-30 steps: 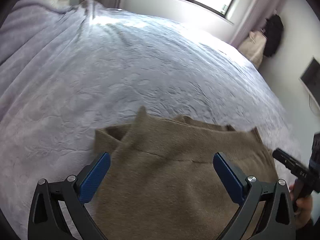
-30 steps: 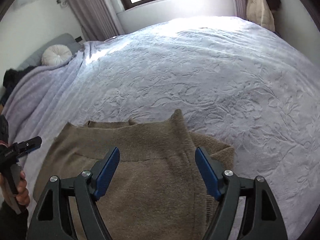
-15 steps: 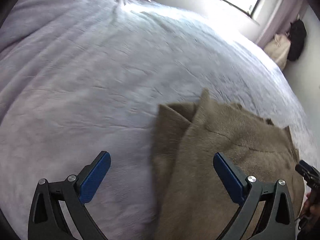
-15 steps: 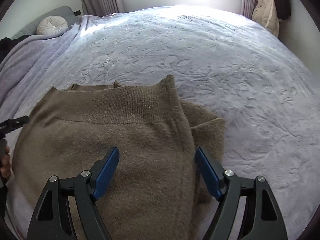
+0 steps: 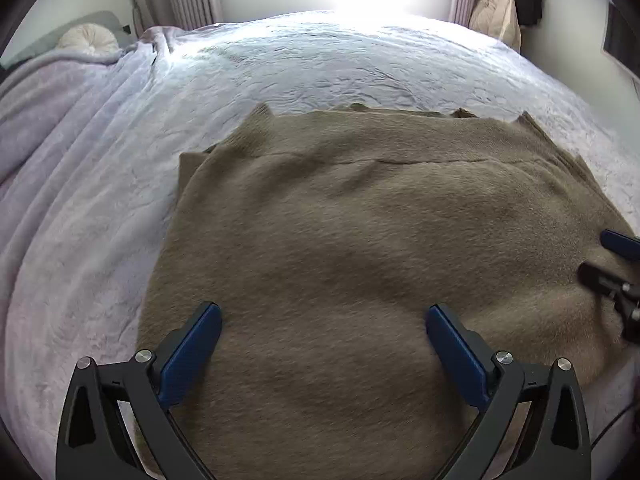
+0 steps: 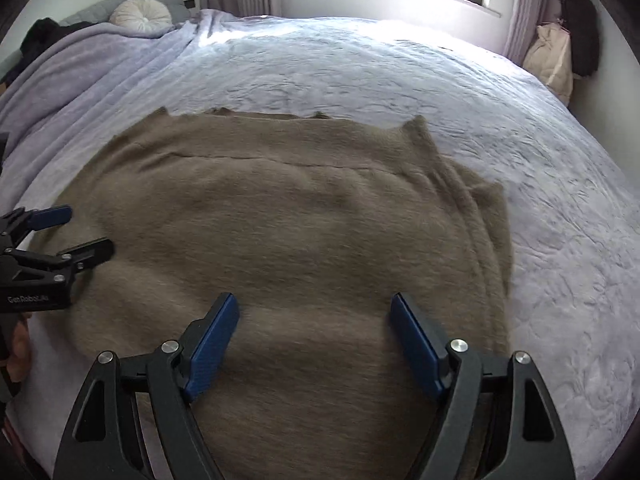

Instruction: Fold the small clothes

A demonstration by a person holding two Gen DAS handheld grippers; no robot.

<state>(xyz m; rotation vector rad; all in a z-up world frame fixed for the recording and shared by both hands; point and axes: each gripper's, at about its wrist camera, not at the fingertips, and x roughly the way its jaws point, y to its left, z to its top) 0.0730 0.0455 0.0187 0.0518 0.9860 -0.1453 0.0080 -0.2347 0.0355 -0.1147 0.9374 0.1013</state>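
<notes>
Brown knit garment [image 5: 360, 240]: one, on bed [image 5: 320, 64] | left claw [image 5: 324, 344]: apart | right claw [image 6: 316, 340]: apart

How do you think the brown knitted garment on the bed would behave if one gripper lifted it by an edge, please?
The brown knitted garment would probably drape limply, since it lies flat with soft ripples on the bedspread. Its fuzzy knit should grip rather than slip. Its folded layers at the side may well fall open.
</notes>
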